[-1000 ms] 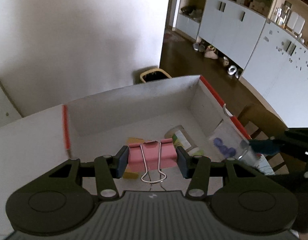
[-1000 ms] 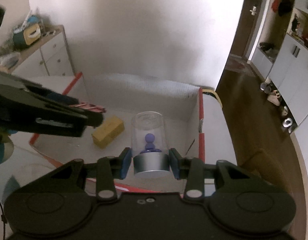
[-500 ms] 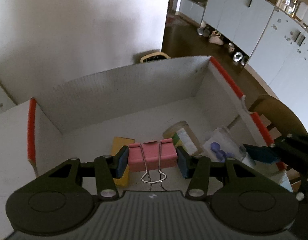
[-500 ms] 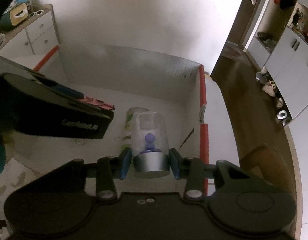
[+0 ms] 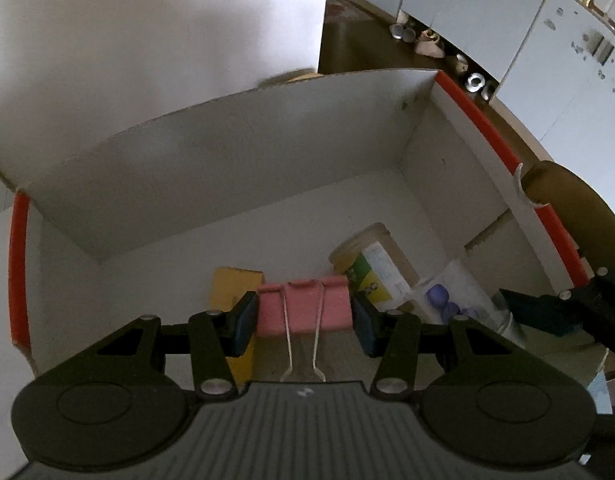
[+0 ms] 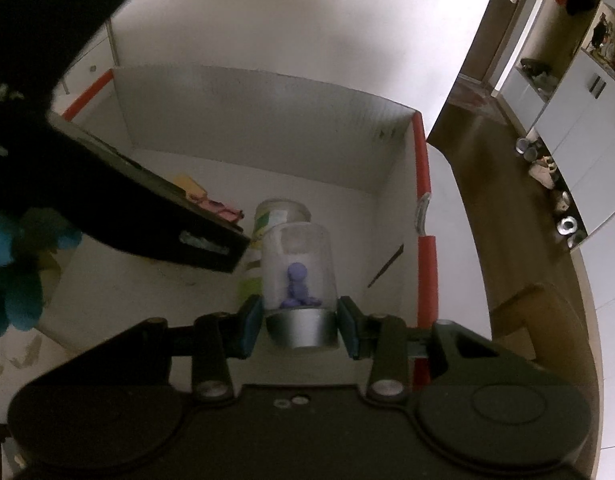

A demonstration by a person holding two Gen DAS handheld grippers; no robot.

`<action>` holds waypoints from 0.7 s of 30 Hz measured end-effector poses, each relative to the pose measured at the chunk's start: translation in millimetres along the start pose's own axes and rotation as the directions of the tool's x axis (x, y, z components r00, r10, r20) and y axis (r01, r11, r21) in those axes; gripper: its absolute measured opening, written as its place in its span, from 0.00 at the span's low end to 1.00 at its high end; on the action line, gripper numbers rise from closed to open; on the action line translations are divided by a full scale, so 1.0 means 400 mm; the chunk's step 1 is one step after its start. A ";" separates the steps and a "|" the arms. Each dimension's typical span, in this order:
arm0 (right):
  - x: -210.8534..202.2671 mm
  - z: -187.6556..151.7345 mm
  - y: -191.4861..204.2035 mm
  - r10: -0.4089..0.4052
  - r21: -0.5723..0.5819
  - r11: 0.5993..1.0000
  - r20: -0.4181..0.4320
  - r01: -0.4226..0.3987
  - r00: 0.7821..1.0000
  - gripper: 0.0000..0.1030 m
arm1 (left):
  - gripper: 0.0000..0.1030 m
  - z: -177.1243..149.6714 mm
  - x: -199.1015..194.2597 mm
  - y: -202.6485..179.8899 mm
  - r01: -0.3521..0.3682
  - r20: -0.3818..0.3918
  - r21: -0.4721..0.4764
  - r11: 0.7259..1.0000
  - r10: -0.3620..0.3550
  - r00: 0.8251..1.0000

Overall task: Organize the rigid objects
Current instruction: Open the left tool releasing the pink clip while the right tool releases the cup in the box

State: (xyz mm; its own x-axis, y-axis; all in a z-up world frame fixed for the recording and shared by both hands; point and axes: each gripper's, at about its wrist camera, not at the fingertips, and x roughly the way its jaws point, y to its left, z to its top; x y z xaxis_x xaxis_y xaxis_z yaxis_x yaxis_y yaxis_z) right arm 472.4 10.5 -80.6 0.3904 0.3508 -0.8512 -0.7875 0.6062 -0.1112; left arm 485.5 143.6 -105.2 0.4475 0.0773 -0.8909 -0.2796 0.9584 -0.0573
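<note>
Pink clip (image 5: pixel 304 305), clear jar (image 6: pixel 300 264) — above box (image 5: pixel 235 148)

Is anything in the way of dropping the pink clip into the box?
Partly. The pink clip hangs over the white box, with a yellow block and a labelled jar lying just below; the floor farther back is bare.

The left gripper (image 5: pixel 305 316) is matte black: two round housings, ribbed grey deck at six o'clock, silver screws on angular linkage arms, blue pads (image 5: pixel 243 322). The right gripper (image 6: pixel 299 322) matches, with a smooth black deck and two small silver dots. At nine o'clock, a blue glove (image 6: pixel 11 276).
</note>
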 end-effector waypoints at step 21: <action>-0.029 -0.004 -0.024 0.013 0.034 0.999 0.019 -0.014 1.000 0.54 | 0.58 -0.016 -0.044 0.002 0.000 0.018 0.006 1.000 0.000 1.000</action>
State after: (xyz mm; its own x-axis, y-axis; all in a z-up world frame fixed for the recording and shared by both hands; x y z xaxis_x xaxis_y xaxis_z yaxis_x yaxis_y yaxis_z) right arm 474.7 -0.4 -70.4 0.3888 0.3719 -0.8429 -0.7761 0.6252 -0.0822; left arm 472.0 141.2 -92.2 0.4628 0.0818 -0.8827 -0.2745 0.9600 -0.0550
